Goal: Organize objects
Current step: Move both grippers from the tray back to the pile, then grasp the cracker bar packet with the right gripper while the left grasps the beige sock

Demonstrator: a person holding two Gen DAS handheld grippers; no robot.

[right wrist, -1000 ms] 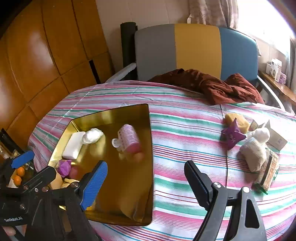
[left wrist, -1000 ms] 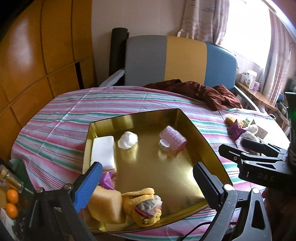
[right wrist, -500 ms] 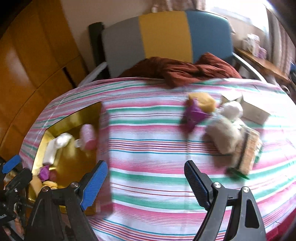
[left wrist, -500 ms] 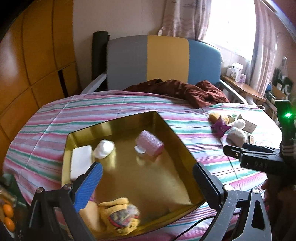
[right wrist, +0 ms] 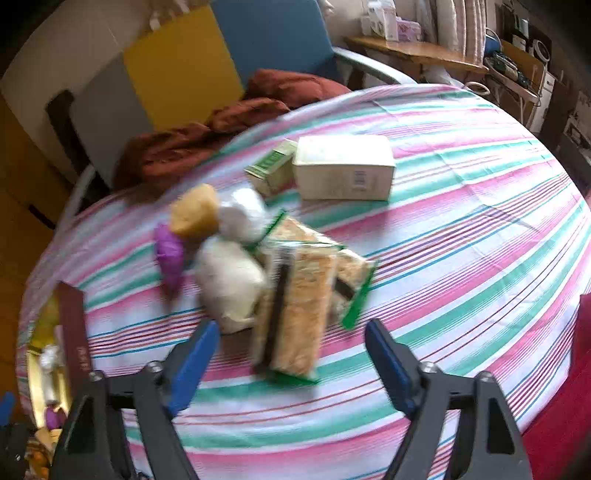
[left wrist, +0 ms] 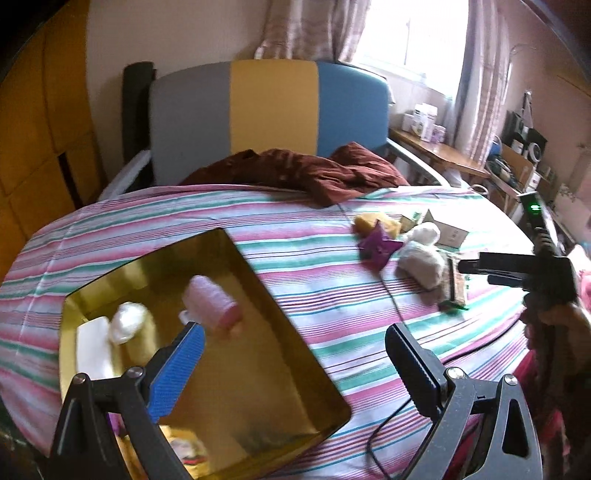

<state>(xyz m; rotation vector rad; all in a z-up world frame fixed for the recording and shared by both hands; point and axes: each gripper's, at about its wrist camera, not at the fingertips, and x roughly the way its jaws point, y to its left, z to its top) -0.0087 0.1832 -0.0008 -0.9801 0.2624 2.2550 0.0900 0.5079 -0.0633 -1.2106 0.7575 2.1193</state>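
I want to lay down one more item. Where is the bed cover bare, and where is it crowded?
Bare: the striped cover right of the cream box and snack packets, and the strip between the gold tray and purple star. Crowded: the cluster around the white pouch.

Striped tablecloth (left wrist: 314, 295), rumpled brown cloth (left wrist: 295, 173) (far edge), tricolour headboard (left wrist: 273, 110), curtained window (left wrist: 410, 33)

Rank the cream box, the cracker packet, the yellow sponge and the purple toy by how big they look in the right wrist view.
1. cracker packet, though it lies nearest the camera
2. cream box
3. yellow sponge and purple toy: blurred, too alike to rank
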